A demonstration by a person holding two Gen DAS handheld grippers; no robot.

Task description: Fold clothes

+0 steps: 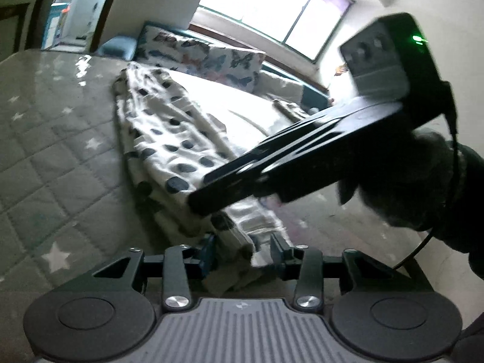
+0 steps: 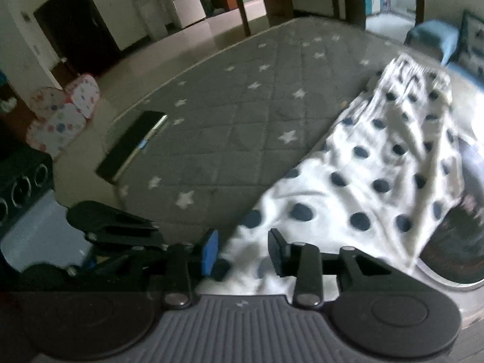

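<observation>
A grey star-quilted mat [image 2: 230, 127] covers the floor, and the white, dark-dotted garment [image 2: 378, 166] lies lengthwise along its edge, already doubled over and stretching away towards the butterfly-print cushions [image 1: 208, 57]. The left gripper [image 1: 243, 255] pinches the garment's near end between nearly closed jaws, while the right gripper [image 2: 243, 252], seen close alongside in the left wrist view, has cloth between its jaws, though whether they actually clamp it cannot be told. To fold cleanly, both grippers should probably lift the near end level and carry it together towards the far end, keeping the edges aligned and the fabric taut.
</observation>
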